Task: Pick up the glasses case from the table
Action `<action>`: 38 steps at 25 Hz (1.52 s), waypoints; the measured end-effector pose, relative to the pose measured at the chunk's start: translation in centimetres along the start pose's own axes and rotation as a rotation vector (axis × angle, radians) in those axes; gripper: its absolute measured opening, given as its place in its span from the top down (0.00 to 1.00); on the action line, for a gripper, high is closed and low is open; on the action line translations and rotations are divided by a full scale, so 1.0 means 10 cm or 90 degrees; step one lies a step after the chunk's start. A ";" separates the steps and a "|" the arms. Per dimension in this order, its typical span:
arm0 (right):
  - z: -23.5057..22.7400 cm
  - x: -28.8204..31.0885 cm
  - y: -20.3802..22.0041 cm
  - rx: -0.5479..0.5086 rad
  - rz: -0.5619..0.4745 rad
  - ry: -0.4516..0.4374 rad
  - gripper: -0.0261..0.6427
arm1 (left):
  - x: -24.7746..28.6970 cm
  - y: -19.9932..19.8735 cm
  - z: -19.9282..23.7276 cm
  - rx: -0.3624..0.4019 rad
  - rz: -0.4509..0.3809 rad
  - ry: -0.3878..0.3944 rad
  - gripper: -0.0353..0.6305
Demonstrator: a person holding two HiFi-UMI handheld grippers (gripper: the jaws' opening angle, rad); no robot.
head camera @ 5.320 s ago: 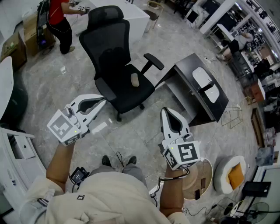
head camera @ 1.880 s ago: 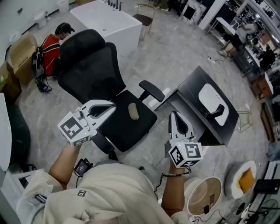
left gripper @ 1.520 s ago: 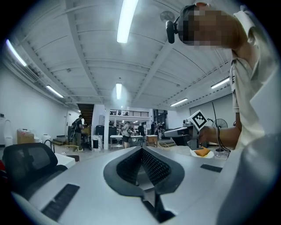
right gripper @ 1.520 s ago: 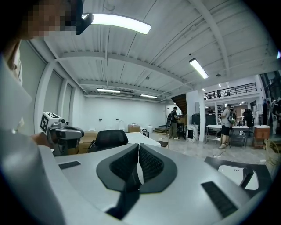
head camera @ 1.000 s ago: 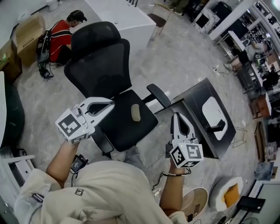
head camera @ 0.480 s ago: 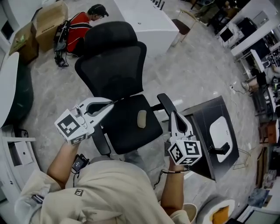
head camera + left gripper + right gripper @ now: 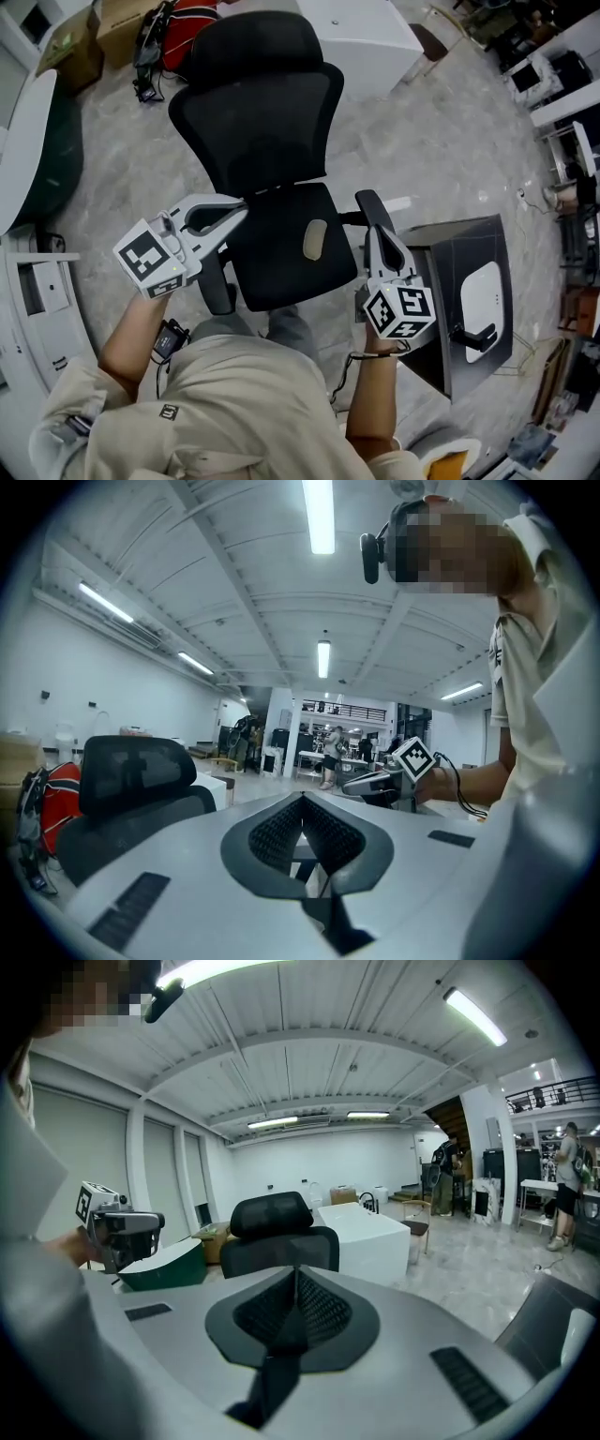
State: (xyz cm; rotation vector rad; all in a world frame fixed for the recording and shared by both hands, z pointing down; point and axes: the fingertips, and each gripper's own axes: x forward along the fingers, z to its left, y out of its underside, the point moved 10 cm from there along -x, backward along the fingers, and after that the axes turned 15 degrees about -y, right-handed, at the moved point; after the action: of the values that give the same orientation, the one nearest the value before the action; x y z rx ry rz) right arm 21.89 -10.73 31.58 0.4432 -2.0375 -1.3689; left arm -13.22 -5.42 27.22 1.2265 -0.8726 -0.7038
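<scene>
No glasses case can be told for certain. A small beige oval thing (image 7: 314,240) lies on the seat of a black office chair (image 7: 272,122). A white rounded thing (image 7: 481,287) rests on the black table (image 7: 441,253) at the right. My left gripper (image 7: 242,209) hovers over the seat's left edge, jaws shut and empty; its own view shows the tips meeting (image 7: 302,799). My right gripper (image 7: 369,230) hangs by the chair's right armrest, between seat and table, also shut and empty (image 7: 296,1271).
A white block desk (image 7: 375,37) stands behind the chair, also in the right gripper view (image 7: 366,1232). A curved white desk with a green side (image 7: 23,141) runs along the left. Cardboard boxes (image 7: 70,56) and a person in red (image 7: 187,14) are at the back left.
The view has swung so the chair now lies straight below and the black table has slid to the right edge. Both grippers came lower toward the chair, jaws still shut.
</scene>
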 end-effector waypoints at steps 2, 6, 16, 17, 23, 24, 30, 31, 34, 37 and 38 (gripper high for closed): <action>-0.08 0.12 0.09 0.011 0.014 -0.012 0.92 | 0.04 0.08 0.03 -0.007 0.011 -0.011 0.92; -0.25 0.37 0.24 0.025 0.036 -0.029 0.92 | 0.15 0.22 0.11 -0.018 0.027 -0.027 0.92; -0.66 0.91 0.76 0.078 0.090 -0.041 0.92 | 0.36 0.63 0.29 -0.049 0.081 -0.050 0.92; -0.70 0.96 0.84 0.085 0.096 -0.041 0.92 | 0.38 0.67 0.30 -0.052 0.086 -0.052 0.92; -0.93 1.23 1.36 0.132 0.140 -0.038 0.92 | 0.47 0.95 0.35 -0.070 0.119 -0.057 0.92; -0.98 1.27 1.47 0.142 0.149 -0.037 0.92 | 0.49 1.00 0.36 -0.073 0.126 -0.058 0.92; -1.26 1.56 2.16 0.219 0.203 -0.023 0.83 | 0.55 1.26 0.44 -0.090 0.157 -0.064 0.92; -1.28 1.62 2.29 0.233 0.209 -0.023 0.82 | 0.54 1.29 0.46 -0.090 0.164 -0.068 0.92; -1.36 1.75 2.64 0.260 0.232 -0.022 0.77 | 0.52 1.40 0.48 -0.089 0.180 -0.081 0.92; -1.45 1.85 2.95 0.268 0.267 -0.011 0.70 | 0.48 1.56 0.49 -0.096 0.198 -0.089 0.92; -1.46 1.88 3.05 0.272 0.280 -0.006 0.67 | 0.47 1.62 0.50 -0.099 0.205 -0.090 0.92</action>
State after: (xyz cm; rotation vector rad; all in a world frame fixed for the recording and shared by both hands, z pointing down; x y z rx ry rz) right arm 19.84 -19.81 69.19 0.1472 -2.2652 -0.6785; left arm -15.24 -8.43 44.42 0.8796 -1.0832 -0.5900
